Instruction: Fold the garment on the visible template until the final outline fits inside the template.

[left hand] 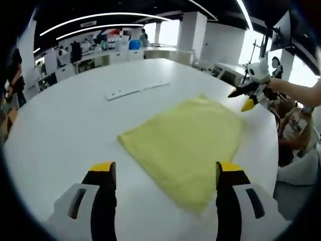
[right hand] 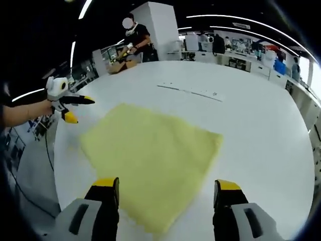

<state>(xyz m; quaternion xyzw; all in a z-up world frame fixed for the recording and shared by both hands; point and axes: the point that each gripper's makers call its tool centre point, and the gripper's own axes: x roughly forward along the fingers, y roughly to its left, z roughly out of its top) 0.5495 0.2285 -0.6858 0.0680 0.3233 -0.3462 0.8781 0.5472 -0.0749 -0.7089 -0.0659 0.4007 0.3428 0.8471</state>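
- Right now my left tongs stand wide open in the left gripper view, both yellow-tipped jaws rising from the bottom edge with nothing between them.
- Their right jaw sits over the near corner of the yellow cloth; whether it touches the fabric I cannot tell. The left jaw is over bare tabletop.
- My right tongs are open as well in the right gripper view, holding nothing, with the near corner of the cloth lying in the gap between the jaws.
- Across the cloth in the left gripper view I see the right tongs again, jaws parted, hovering by the far right corner of the fabric, a forearm behind them.
- Likewise the left tongs show at the left of the right gripper view, jaws apart, just beside the cloth's left corner, held by a hand.
- The yellow cloth lies flat on the white round tabletop as a rough four-cornered shape, one corner towards each camera; its surface looks smooth, and I cannot tell how many layers it has.
- Beyond the cloth, well apart from it, a thin white strip lies on the tabletop; it also shows in the right gripper view.
- Past the tabletop's far edge, a person stands at another workstation, with desks and white pillars behind.
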